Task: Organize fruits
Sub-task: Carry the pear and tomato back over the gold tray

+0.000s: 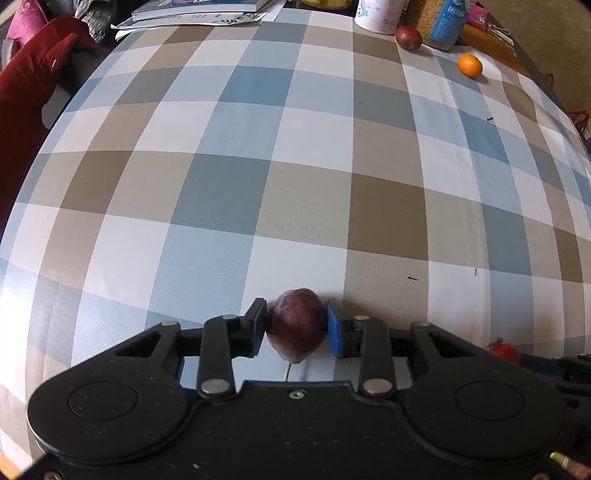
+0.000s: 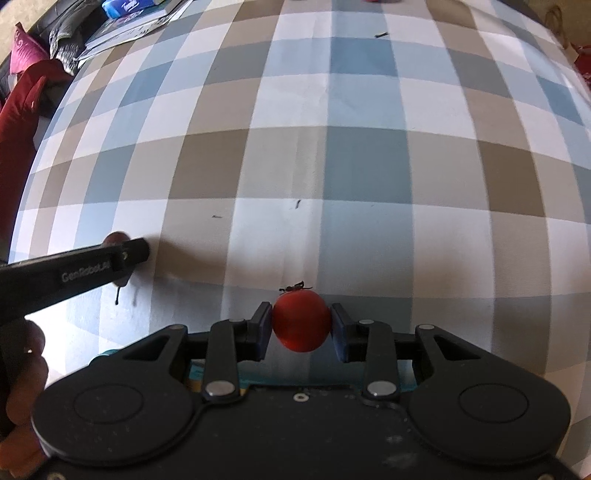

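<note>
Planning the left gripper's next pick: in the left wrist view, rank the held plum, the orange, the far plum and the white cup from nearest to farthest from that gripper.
1. Held plum: clamped between the left gripper fingers.
2. Orange: far right, alone on the cloth.
3. Far plum: farther back, beside the cup.
4. White cup: at the back edge, just behind that plum.

Books (image 1: 199,9) lie at the checked surface's (image 1: 258,147) far-left corner; a white cup (image 1: 380,14) and blue carton (image 1: 448,24) stand at its far edge.
</note>
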`<action>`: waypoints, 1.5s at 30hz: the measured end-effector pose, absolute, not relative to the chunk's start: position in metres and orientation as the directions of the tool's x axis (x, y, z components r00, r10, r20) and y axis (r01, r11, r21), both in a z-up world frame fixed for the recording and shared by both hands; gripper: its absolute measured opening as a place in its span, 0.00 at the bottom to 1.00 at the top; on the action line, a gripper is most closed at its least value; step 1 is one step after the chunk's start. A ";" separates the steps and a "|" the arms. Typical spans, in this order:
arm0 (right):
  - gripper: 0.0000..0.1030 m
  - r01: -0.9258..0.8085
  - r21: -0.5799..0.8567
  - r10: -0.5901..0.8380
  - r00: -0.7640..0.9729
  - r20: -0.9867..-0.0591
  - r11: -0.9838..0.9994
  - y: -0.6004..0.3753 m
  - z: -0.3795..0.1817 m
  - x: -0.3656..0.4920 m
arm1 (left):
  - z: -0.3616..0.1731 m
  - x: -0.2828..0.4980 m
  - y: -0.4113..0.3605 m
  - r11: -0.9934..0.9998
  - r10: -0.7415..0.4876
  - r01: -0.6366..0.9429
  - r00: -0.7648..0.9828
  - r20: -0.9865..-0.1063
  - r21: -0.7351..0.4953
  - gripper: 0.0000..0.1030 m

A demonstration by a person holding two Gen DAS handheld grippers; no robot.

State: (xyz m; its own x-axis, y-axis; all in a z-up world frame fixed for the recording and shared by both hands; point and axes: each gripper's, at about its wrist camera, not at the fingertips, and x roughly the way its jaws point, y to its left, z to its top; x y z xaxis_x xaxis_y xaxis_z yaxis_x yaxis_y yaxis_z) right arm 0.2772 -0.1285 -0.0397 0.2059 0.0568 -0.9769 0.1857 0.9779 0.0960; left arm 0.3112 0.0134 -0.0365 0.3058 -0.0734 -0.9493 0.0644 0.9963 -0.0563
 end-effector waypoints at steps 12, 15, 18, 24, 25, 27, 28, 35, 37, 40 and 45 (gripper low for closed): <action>0.34 0.253 0.130 0.058 0.276 -0.959 0.959 -0.163 -0.009 0.254 | -0.009 0.289 -0.003 0.995 -0.064 0.089 0.364 -0.929 -0.034 0.42; 0.34 0.261 0.138 0.057 0.296 -0.954 0.955 -0.169 -0.001 0.243 | -0.001 0.278 -0.009 0.994 -0.069 0.103 0.378 -0.923 -0.032 0.42; 0.34 0.264 0.148 0.060 0.314 -0.947 0.953 -0.173 0.005 0.231 | 0.005 0.266 -0.016 0.992 -0.075 0.120 0.389 -0.918 -0.030 0.42; 0.34 0.264 0.169 0.069 0.349 -0.934 0.950 -0.180 0.017 0.202 | 0.018 0.237 -0.030 0.987 -0.101 0.155 0.407 -0.908 -0.040 0.42; 0.34 0.264 0.173 0.071 0.355 -0.932 0.949 -0.181 0.019 0.197 | 0.019 0.233 -0.032 0.986 -0.107 0.161 0.408 -0.907 -0.044 0.42; 0.34 0.266 0.180 0.074 0.365 -0.928 0.947 -0.185 0.022 0.187 | 0.021 0.223 -0.037 0.983 -0.120 0.174 0.408 -0.905 -0.052 0.42; 0.34 0.267 0.184 0.076 0.370 -0.926 0.946 -0.187 0.023 0.181 | 0.022 0.219 -0.040 0.982 -0.126 0.180 0.409 -0.904 -0.056 0.42; 0.34 0.270 0.210 0.090 0.398 -0.913 0.940 -0.199 0.030 0.147 | 0.026 0.190 -0.053 0.973 -0.165 0.215 0.398 -0.902 -0.083 0.42; 0.34 0.276 0.219 0.095 0.402 -0.911 0.936 -0.203 0.031 0.139 | 0.027 0.183 -0.057 0.969 -0.181 0.226 0.393 -0.902 -0.096 0.42; 0.35 0.288 0.231 0.103 0.398 -0.911 0.929 -0.210 0.030 0.130 | 0.027 0.176 -0.062 0.965 -0.197 0.238 0.384 -0.902 -0.109 0.42; 0.35 0.314 0.251 0.116 0.391 -0.913 0.916 -0.219 0.026 0.124 | 0.024 0.171 -0.070 0.958 -0.212 0.261 0.365 -0.907 -0.119 0.42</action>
State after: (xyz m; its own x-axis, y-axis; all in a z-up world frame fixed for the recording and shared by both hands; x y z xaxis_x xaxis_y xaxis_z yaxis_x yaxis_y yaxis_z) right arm 0.1244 -0.2189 0.0263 0.3907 0.1162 -0.9132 0.3135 0.9159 0.2507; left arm 0.1711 -0.0703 0.0243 0.3650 -0.2118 -0.9066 0.2605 0.9581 -0.1190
